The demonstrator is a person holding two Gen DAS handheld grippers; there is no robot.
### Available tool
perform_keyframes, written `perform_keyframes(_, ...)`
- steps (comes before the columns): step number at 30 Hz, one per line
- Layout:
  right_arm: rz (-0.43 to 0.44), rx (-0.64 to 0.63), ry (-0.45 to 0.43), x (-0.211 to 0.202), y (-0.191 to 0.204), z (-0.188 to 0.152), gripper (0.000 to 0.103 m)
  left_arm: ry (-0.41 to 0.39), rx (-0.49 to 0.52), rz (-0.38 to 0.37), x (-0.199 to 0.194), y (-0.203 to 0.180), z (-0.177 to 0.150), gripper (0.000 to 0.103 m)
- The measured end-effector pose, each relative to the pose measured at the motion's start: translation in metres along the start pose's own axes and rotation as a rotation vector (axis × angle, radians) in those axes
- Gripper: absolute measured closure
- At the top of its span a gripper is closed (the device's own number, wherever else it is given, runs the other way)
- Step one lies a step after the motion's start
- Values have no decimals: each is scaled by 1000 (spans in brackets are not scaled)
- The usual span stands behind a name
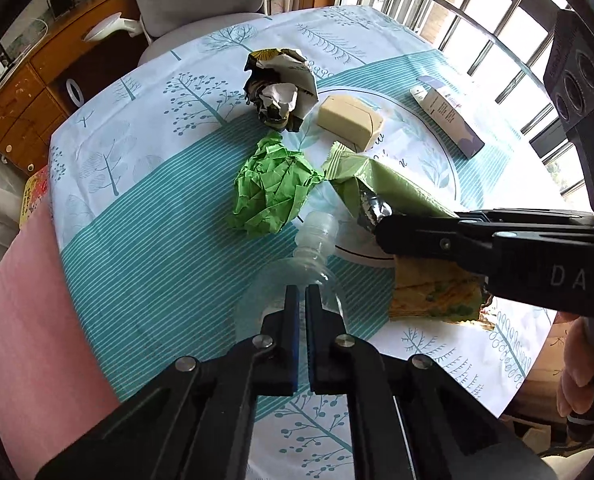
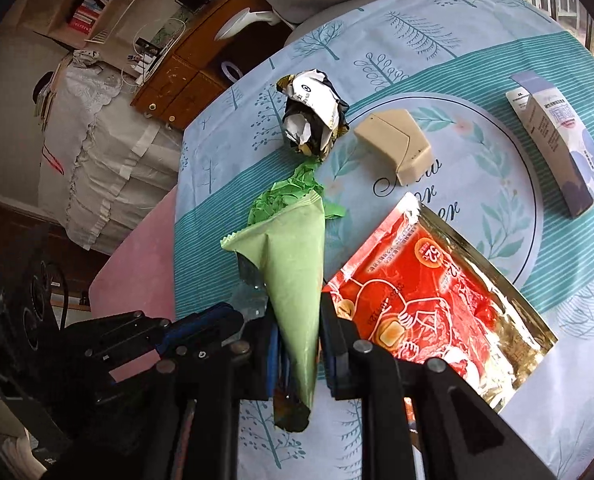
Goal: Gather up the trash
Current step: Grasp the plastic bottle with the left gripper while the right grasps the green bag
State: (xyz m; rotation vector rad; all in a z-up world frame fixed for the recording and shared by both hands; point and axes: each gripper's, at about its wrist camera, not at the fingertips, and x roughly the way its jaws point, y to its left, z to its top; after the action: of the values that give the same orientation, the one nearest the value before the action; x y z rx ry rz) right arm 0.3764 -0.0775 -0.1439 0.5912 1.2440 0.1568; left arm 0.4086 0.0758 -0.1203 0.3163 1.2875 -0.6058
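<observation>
Currently the right claw [image 2: 299, 336] grips the green wrapper [image 2: 293, 264] while the left claw [image 1: 301, 304] pinches the clear plastic bottle [image 1: 309, 248]; the smooth bottle, toward 12 o'clock, may slip.

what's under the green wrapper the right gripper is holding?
Under the green wrapper, pinched in the right gripper, a clear plastic bottle and crumpled green paper show. The tablecloth beneath is partly covered.

Pale green wrapper [image 2: 297, 280] pinched lengthwise, raised off table; crumpled green paper [image 1: 273, 188], clear bottle [image 1: 313, 256], red pouch [image 2: 429, 292] lying flat.
</observation>
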Motion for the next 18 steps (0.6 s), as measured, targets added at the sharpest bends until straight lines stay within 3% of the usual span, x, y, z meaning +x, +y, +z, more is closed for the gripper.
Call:
perform_keyframes(4,-33,-52,-2,1,8,0,84,-3,-39,-22,0,6,-4,99)
perform_keyframes(7,-54,-79,-3,3,11,1,84,12,-79,-44,2,15,-6,79)
perform_keyframes(9,-62,-82,-5,3,11,0,83,41,-105,-61,6,20,-6,54)
perform_keyframes(10,-64,-81,-7,3,11,0,83,51,-119,-74,8,24,-8,50)
perform_keyframes(14,-79,-81,-14,4,8,0,83,84,-156,-129,15,31,-10,40)
perform_keyframes(18,-99,-93,-19,5,7,-1,83,110,-141,-161,24,28,-10,36)
